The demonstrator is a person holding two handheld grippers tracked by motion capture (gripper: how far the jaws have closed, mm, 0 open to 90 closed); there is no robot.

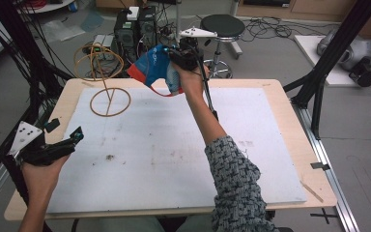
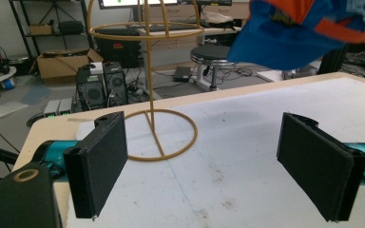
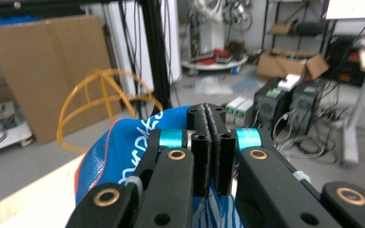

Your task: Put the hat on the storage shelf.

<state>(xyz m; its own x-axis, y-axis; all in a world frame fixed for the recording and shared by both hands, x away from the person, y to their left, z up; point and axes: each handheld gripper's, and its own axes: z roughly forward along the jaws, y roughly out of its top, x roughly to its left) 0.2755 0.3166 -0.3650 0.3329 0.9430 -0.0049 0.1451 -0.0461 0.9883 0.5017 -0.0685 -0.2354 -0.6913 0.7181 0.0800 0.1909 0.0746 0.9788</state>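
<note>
The right claw (image 1: 174, 60), closed on the blue cap (image 1: 150, 67), carries it just right of the wire stand (image 1: 104, 72); the left claw (image 1: 75, 135) waits open, nearer than the stand; next, the cap must be lowered over the stand's dome

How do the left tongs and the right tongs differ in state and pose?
The left tongs stand wide open and empty; the right tongs are shut on the blue cap. The left tongs sit low at the table's edge; the right tongs are raised near the wire hat stand. Both are hand-held.
</note>
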